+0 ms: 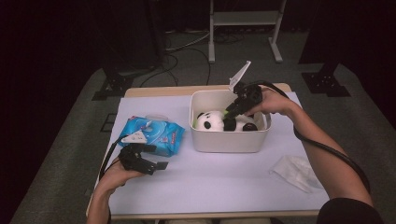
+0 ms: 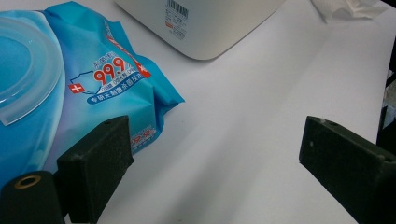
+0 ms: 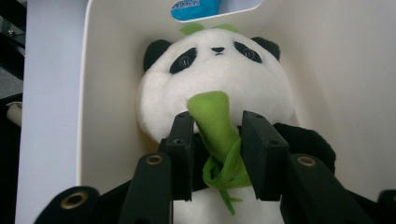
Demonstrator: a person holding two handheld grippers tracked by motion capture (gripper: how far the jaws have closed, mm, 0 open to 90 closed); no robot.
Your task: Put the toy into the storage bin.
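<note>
Your right claw (image 3: 217, 140) reaches into the white bin (image 1: 205, 140), its jaws either side of the panda's (image 3: 215, 88) green bamboo shoot (image 3: 215, 126) with a little slack, not pressing on it. The panda lies inside the bin. Your left claw (image 2: 212, 163) rests wide open and empty on the counter (image 2: 261, 93), beside the blue wipes pack (image 2: 116, 79), printed "99.9" above Chinese text. The bin's barcode label (image 2: 176, 14) is too small to read.

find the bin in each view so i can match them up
High view: the white bin stands right of centre on the table, panda inside.
Left gripper view: its outer wall with a label, top centre.
Right gripper view: its inner walls surround the panda.
Shared landmark: the blue wipes pack.
</note>
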